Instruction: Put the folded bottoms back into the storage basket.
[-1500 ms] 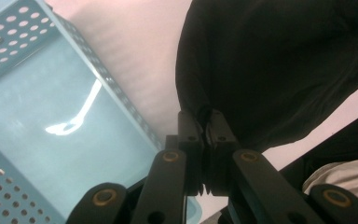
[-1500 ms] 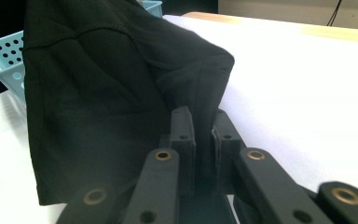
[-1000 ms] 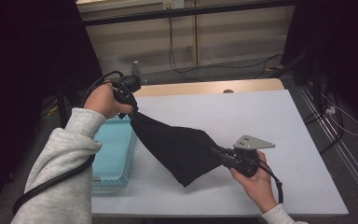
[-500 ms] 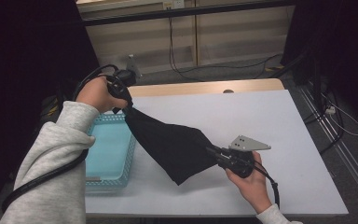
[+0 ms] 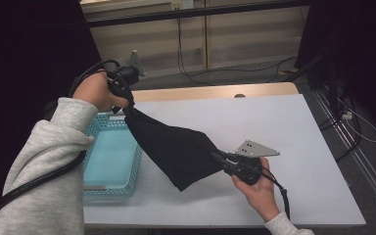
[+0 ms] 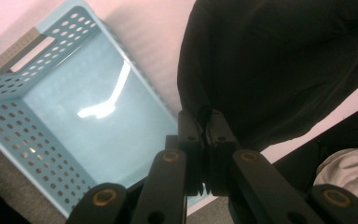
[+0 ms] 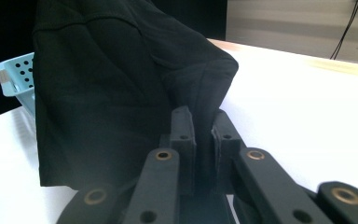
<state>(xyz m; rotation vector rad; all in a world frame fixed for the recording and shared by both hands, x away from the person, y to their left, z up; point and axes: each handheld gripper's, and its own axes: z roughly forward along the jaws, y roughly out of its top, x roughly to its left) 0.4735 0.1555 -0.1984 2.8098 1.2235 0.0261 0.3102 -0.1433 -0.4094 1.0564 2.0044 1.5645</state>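
Blue basket point(image 5: 108, 161), bare inside, beside black cloth point(image 5: 176, 147).

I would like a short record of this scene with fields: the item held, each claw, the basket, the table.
item: black cloth, stretched between both claws, lower corner hanging near the table
left claw: shut on the cloth, raised over the basket's far end
right claw: shut on the cloth, low over the table
basket: light blue, perforated, nothing inside
table: white top

Lab: curtained table point(image 5: 293, 127), floor cables point(image 5: 274, 66)
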